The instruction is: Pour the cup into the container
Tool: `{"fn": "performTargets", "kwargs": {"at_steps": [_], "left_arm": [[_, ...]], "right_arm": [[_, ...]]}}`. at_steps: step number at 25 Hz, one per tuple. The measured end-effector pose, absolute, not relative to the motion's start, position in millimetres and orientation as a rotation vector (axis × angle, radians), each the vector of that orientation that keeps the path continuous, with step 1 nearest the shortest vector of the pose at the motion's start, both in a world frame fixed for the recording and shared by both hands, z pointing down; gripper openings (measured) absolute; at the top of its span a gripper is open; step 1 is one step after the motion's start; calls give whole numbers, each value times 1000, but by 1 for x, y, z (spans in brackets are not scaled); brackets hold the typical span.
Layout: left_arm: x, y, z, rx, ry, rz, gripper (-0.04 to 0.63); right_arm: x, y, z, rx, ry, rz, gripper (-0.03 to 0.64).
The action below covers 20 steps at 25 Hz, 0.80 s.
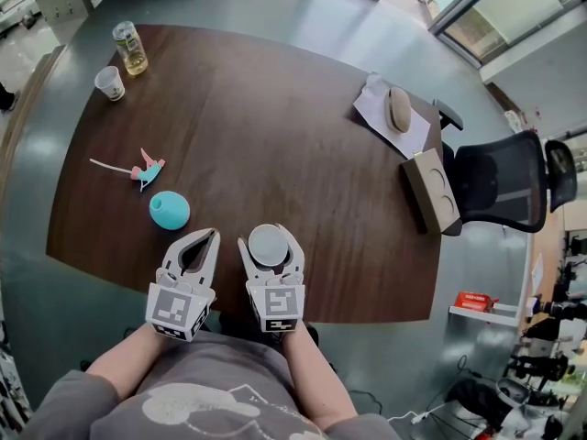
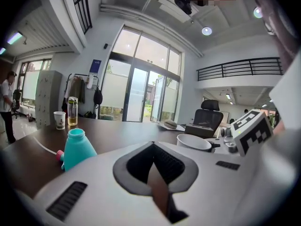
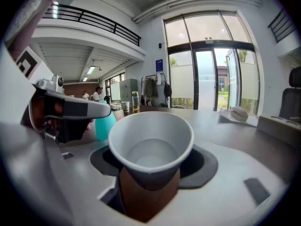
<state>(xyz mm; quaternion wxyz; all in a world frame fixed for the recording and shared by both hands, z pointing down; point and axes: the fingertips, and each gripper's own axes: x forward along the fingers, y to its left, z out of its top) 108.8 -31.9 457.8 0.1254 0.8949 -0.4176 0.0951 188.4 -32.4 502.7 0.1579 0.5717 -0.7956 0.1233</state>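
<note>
A white paper cup (image 1: 268,244) stands upright between the jaws of my right gripper (image 1: 271,235), near the front edge of the dark wooden table (image 1: 275,126). The jaws are shut on the cup's sides. In the right gripper view the cup (image 3: 150,142) fills the middle; whether it holds liquid I cannot tell. The teal bottle-shaped container (image 1: 170,210) stands open-topped to the left, just beyond my left gripper (image 1: 204,236). That gripper is shut with nothing in it, its tips meeting. From the left gripper view, the container (image 2: 77,147) is at the left and the cup (image 2: 194,141) at the right.
At the far left corner stand a small paper cup (image 1: 110,82) and a bottle of yellow liquid (image 1: 130,48). A pink-and-teal object on a white stick (image 1: 145,168) lies behind the container. Papers (image 1: 390,117), a cardboard box (image 1: 433,191) and an office chair (image 1: 500,181) are at the right.
</note>
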Motion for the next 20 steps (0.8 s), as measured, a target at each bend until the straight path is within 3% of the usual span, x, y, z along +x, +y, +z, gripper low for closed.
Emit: {"fn": "performTargets", "kwargs": {"at_steps": [20], "left_arm": [[78, -14, 397, 2608, -1513, 127, 8]], "right_arm": [[184, 1, 431, 1545, -2463, 308, 293]]}}
